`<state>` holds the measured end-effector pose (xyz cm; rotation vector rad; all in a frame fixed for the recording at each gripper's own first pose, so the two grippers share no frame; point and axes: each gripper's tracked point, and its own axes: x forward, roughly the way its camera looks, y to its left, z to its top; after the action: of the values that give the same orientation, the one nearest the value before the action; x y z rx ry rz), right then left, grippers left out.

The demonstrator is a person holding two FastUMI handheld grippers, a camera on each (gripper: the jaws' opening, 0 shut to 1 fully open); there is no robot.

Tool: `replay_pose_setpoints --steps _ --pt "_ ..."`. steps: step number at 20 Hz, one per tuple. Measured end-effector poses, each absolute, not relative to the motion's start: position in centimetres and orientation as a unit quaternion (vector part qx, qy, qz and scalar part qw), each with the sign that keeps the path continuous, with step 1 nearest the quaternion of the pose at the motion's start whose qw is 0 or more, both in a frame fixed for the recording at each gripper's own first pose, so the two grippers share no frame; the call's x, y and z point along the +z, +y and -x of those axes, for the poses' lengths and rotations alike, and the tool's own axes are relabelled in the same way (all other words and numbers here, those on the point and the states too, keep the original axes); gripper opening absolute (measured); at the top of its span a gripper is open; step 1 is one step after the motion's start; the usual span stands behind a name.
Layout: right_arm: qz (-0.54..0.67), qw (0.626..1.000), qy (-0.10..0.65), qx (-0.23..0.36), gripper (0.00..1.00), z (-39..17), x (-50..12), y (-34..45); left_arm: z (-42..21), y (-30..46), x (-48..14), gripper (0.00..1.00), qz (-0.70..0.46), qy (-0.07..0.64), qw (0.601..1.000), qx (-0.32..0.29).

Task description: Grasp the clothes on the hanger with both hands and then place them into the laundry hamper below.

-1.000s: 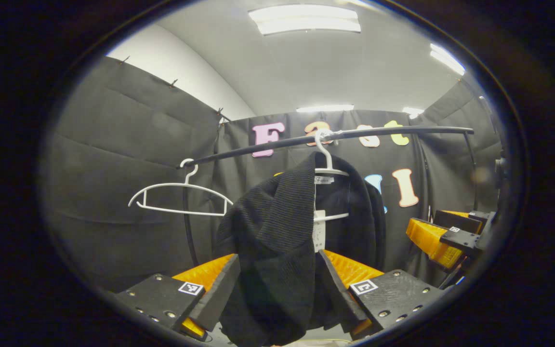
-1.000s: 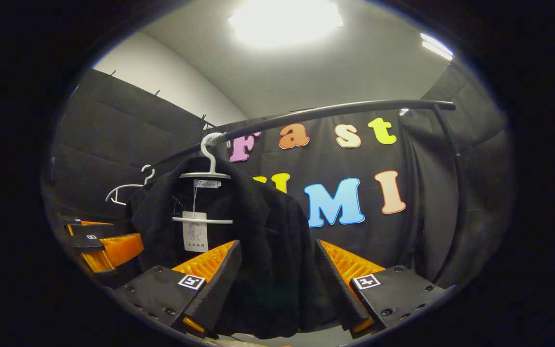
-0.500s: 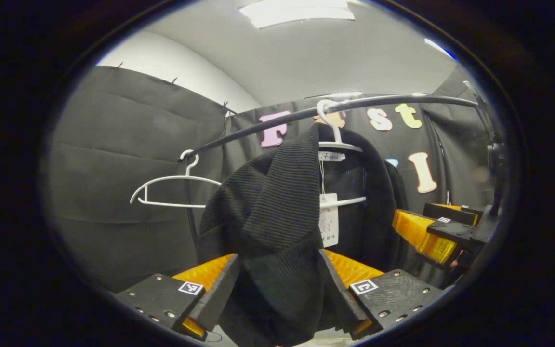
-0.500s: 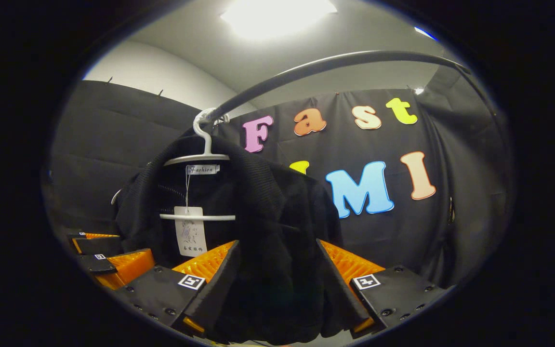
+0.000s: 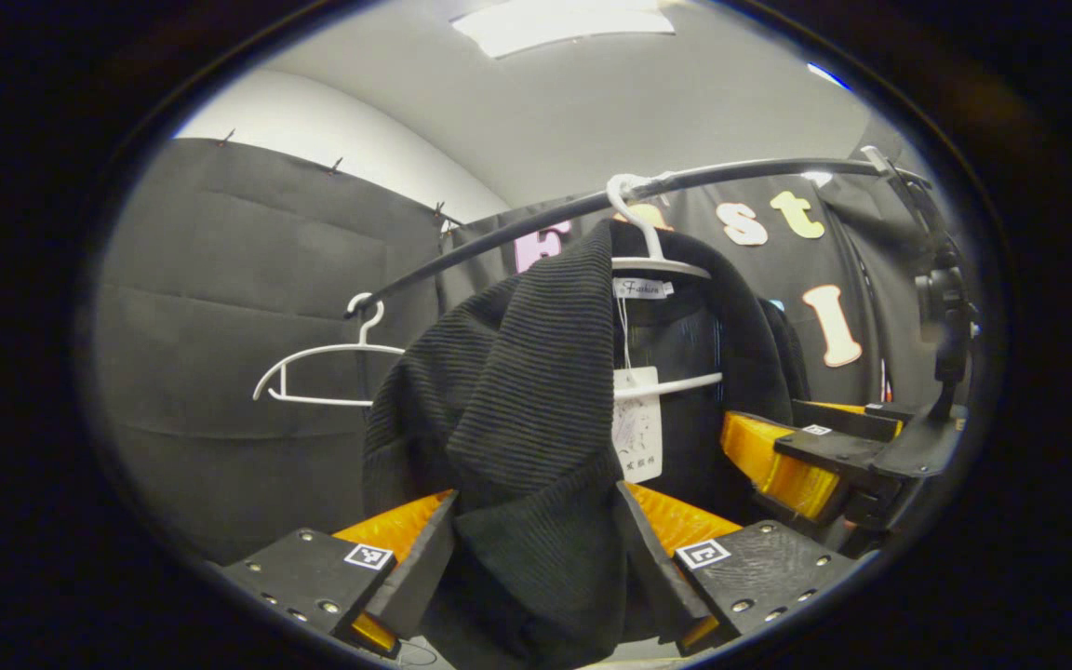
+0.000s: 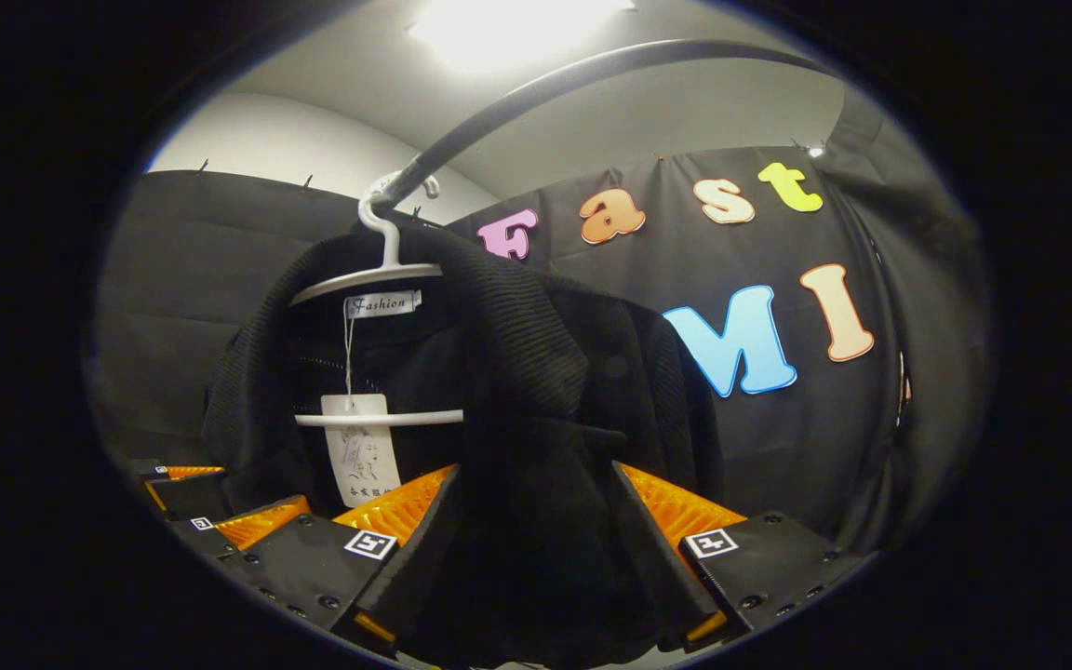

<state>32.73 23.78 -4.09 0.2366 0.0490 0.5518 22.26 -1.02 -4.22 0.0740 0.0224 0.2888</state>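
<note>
In the left gripper view, the left gripper (image 5: 536, 558) has its fingers spread with a fold of the black jacket (image 5: 517, 391) filling the gap between them; whether they pinch it I cannot tell. In the right gripper view, the right gripper (image 6: 536, 558) stands the same way around the jacket's other front edge, its grip equally unclear. The jacket hangs on a white hanger (image 6: 387, 270), a paper tag (image 6: 361, 456) dangling inside. The hanger hooks over a dark rail (image 5: 517, 237). Farther left on the rail hangs an empty hanger (image 5: 322, 358).
</note>
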Motion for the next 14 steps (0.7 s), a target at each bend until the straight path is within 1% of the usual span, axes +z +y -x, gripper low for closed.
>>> replay_pose_setpoints --steps 1,3,4,5,6,7,8,9,10,11,12,13,14 --pt "-0.115 0.955 0.026 0.273 0.97 -33.0 -4.2 24.2 -22.5 -0.9 -4.3 0.94 -0.040 0.014 0.989 0.144" --pt "-0.111 0.955 0.030 0.273 0.97 -33.4 -4.3 24.6 -23.1 -0.8 -4.6 0.83 -0.051 0.017 0.988 0.147" --pt "-0.110 0.955 0.032 0.274 0.95 -33.7 -4.4 24.8 -23.3 -0.5 -4.6 0.78 -0.057 0.016 0.986 0.154" --pt "-0.109 0.955 0.036 0.273 0.89 -33.9 -4.6 24.9 -23.4 -0.7 -4.7 0.72 -0.057 0.017 0.987 0.152" --pt "-0.107 0.956 0.037 0.269 0.72 -34.0 -4.6 24.7 -23.5 -0.8 -4.7 0.67 -0.056 0.018 0.987 0.149" --pt "-0.106 0.957 0.038 0.267 0.63 -34.3 -4.6 24.7 -23.4 -0.8 -4.7 0.67 -0.055 0.018 0.987 0.147" --pt "-0.104 0.959 0.037 0.260 0.44 -34.3 -4.5 24.3 -23.3 -0.8 -4.4 0.63 -0.054 0.016 0.988 0.144" --pt "-0.101 0.964 0.033 0.245 0.25 -34.8 -4.4 23.6 -23.0 -0.3 -4.2 0.62 -0.055 0.011 0.987 0.150" --pt "-0.104 0.962 0.032 0.250 0.05 -34.9 -4.3 23.6 -22.9 -0.3 -4.1 0.48 -0.050 0.010 0.988 0.144" --pt "-0.103 0.958 0.038 0.264 0.05 -34.7 -4.4 24.0 -22.9 -0.5 -4.2 0.35 -0.044 0.010 0.991 0.129" --pt "-0.097 0.958 0.040 0.268 0.08 -34.5 -4.4 24.0 -22.4 0.2 -3.9 0.22 -0.042 0.008 0.989 0.139" --pt "-0.088 0.960 0.035 0.263 0.08 -34.5 -4.1 23.3 -22.3 0.5 -3.5 0.08 -0.041 0.004 0.989 0.139" --pt "-0.084 0.964 0.022 0.250 0.07 -34.5 -3.3 22.2 -22.2 1.1 -3.3 0.05 -0.041 -0.001 0.988 0.146"
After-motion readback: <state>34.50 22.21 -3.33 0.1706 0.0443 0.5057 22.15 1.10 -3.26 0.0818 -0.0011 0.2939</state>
